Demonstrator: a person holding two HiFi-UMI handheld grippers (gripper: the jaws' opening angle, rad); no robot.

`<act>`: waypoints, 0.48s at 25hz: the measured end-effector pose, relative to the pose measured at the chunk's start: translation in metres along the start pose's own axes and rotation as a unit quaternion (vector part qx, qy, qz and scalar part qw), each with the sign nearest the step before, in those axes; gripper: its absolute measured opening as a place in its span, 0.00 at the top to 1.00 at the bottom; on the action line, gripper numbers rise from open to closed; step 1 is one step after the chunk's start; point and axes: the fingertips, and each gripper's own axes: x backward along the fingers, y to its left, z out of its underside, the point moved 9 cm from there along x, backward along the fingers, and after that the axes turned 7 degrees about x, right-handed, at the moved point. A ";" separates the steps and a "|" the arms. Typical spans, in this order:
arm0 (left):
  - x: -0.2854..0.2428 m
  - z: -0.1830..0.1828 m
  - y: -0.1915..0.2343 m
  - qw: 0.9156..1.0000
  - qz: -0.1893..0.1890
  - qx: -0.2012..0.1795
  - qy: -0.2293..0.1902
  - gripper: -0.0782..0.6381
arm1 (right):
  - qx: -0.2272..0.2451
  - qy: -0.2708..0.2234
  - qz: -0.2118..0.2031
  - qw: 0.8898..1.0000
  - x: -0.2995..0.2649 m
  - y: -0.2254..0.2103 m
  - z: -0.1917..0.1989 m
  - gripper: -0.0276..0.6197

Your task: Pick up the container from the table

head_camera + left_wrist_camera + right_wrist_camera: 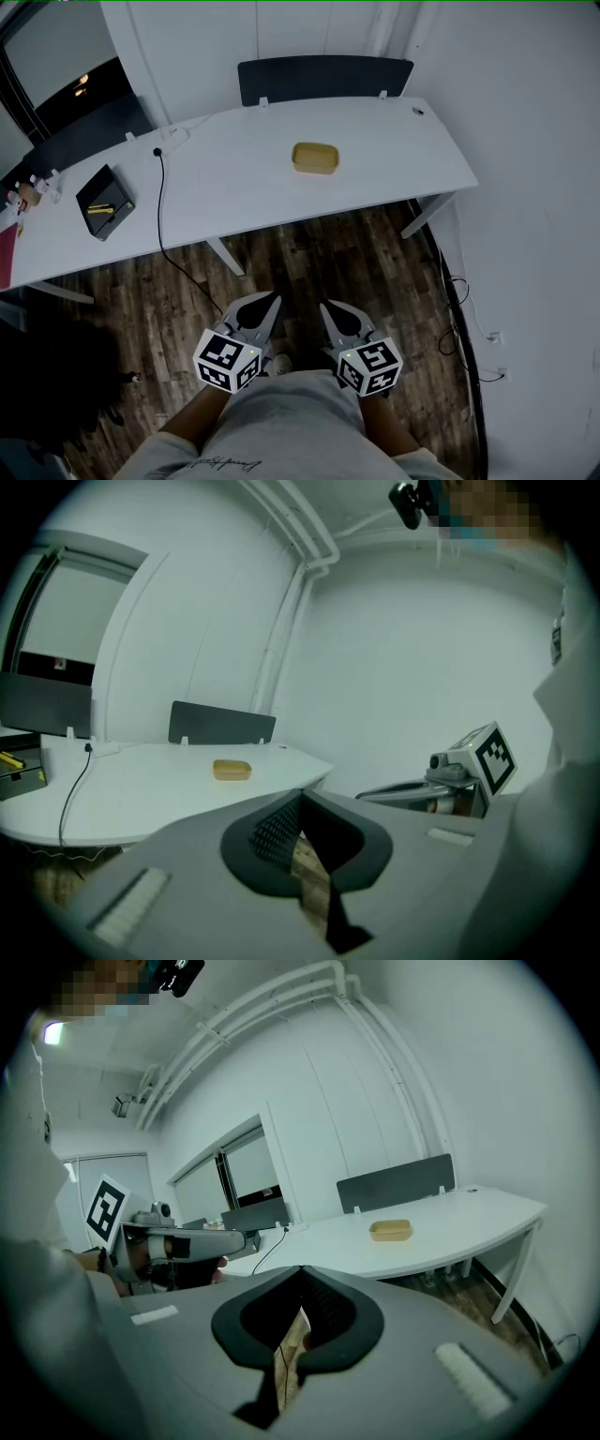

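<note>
On the left part of the long white table (234,173) lies a flat black box (105,202) with a yellow pen on top. Just right of it, a thin black cable (160,202) runs across the tabletop and drops over the near edge towards the dark wooden plank floor (141,291). Further right, on a bare stretch of table, sits the shallow tan rectangular container with rounded corners (315,157). It lies in front of a dark grey panel (323,80) fixed along the far edge, with nothing touching it.

Both tools are held low by the person's waist, over the floor and well apart from the table. The left gripper (271,301) has its jaws brought together on nothing, with only a sliver of floor showing between the pads. The right gripper (327,307) is the same, closed and empty.

The container looks small, light and stiff, probably with smooth walls that could slip. A sound hold would likely be a pinch on one long wall, one jaw inside and one outside. Either gripper would have to open its jaws first, and the squeeze should be gentle so the thin rim does not flex or skid.
</note>
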 end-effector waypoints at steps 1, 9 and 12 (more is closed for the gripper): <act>-0.001 0.000 0.003 1.000 0.001 0.001 0.000 0.89 | 0.001 0.001 0.000 1.000 -0.002 0.000 0.000 0.94; -0.021 -0.007 0.017 1.000 0.010 0.009 0.003 0.89 | 0.005 0.005 0.005 1.000 -0.019 -0.013 -0.008 0.94; -0.033 -0.010 0.023 1.000 0.010 0.010 0.000 0.89 | 0.005 0.007 0.005 1.000 -0.029 -0.023 -0.010 0.94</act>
